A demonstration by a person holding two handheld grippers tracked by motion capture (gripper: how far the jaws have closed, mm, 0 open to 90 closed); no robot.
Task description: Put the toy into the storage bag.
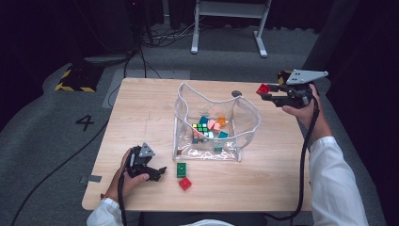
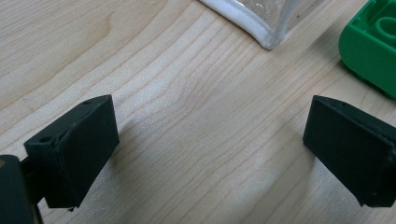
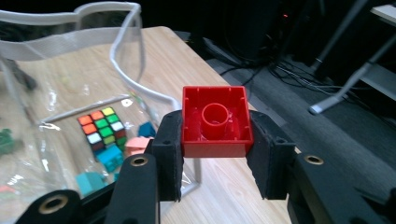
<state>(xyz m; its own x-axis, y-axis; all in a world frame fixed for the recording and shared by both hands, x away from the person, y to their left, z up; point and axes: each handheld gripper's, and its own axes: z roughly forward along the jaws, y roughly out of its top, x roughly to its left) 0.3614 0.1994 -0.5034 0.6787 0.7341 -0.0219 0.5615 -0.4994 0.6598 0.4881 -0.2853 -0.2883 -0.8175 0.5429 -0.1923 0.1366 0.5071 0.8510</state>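
My right gripper [image 1: 264, 91] hangs above the table's far right corner, just right of a clear plastic bag [image 1: 254, 123], and is shut on a red block [image 1: 263, 88]. In the right gripper view the red block [image 3: 215, 122] shows its hollow underside between the jaws of that gripper [image 3: 215, 156]. My left gripper [image 1: 162, 171] rests low at the table's front left, open, with bare wood between its fingers [image 2: 74, 149]. A green block [image 1: 181, 169] lies just right of it, and its corner [image 2: 371, 44] shows in the left gripper view. Another red block [image 1: 185, 183] lies near the front edge.
The clear bag [image 3: 116, 51] stands open at mid-table and holds a colour cube [image 1: 201, 128] and several small blocks in teal, pink and orange. The wooden table [image 1: 141, 113] is bare on its left side. Cables and a stand's legs lie on the floor beyond.
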